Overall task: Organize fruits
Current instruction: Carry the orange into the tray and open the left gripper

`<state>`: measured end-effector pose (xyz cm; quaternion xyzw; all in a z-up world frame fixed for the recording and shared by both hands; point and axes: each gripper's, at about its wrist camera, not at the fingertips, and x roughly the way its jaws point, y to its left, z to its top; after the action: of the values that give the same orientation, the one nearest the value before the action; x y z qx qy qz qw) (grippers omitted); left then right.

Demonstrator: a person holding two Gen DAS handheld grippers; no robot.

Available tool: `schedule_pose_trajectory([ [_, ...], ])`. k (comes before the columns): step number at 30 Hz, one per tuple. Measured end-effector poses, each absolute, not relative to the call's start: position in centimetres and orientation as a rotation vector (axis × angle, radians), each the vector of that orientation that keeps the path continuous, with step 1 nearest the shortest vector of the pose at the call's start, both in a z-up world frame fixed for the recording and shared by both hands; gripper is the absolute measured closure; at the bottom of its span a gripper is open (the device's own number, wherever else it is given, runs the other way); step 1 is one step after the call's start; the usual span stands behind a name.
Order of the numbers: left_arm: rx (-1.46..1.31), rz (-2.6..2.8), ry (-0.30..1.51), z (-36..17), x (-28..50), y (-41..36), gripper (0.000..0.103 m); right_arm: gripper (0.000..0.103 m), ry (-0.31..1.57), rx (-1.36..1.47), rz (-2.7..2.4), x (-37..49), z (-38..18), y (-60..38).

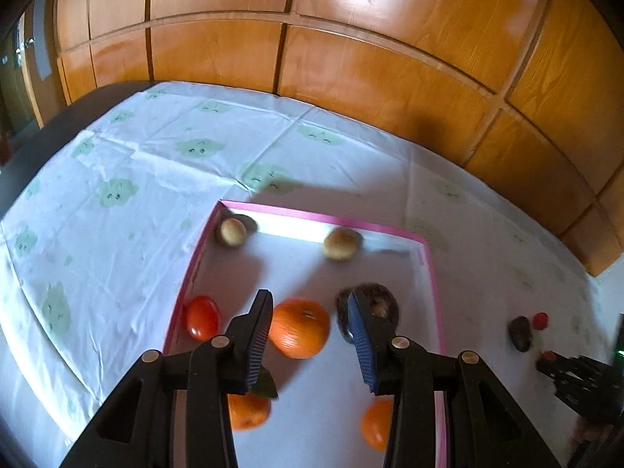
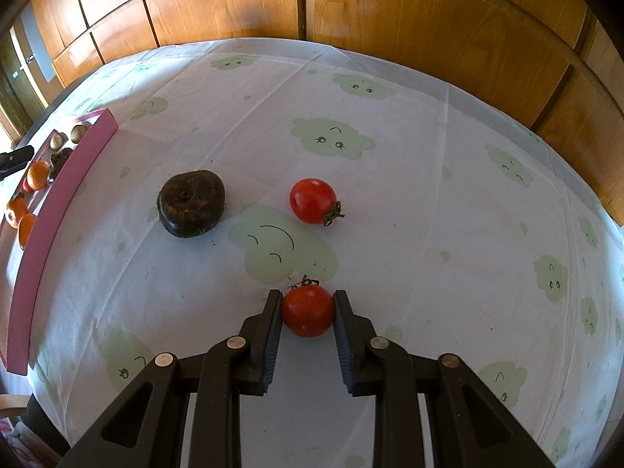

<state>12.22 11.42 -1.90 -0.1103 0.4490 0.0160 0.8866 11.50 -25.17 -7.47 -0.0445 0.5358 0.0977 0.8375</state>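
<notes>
Home dining spot: table under cloud-print tablecloth (image 2: 351,117), orange wood-panelled cabinets (image 1: 351,39) behind, fruit about.

The left tongs (image 1: 310,345) point steeply downward, jaws parted with nothing pressed between the blue-ribbed pads. The right tongs (image 2: 308,314), also angled down, are clamped from both sides on a small red tomato (image 2: 307,315), black arms spreading back toward the camera.

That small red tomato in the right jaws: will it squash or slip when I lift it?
The small red round tomato looks smooth and glossy, so it may slip; the right gripper pinches it at its widest part, which helps. Thin-skinned, it probably bruises under harder squeezing. Released on the white tablecloth, it would likely roll.
</notes>
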Motion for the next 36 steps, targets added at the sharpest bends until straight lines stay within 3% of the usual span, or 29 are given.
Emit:
schedule_pose_trajectory([
  [9,-0.191,0.127,0.900,-1.4,9.6,11.1,0.061,0.077,1.131,-0.108,0.217,11.4,-7.5,-25.0],
  [21,-0.122,0.085,0.855,-1.1,5.1,7.4,0.048,0.077,1.126,-0.123,0.215,11.2,-7.5,-24.7],
  [36,-0.072,0.037,0.835,-0.6,3.2,5.1,0.045,0.077,1.120,-0.149,0.205,11.0,-7.3,-24.3],
])
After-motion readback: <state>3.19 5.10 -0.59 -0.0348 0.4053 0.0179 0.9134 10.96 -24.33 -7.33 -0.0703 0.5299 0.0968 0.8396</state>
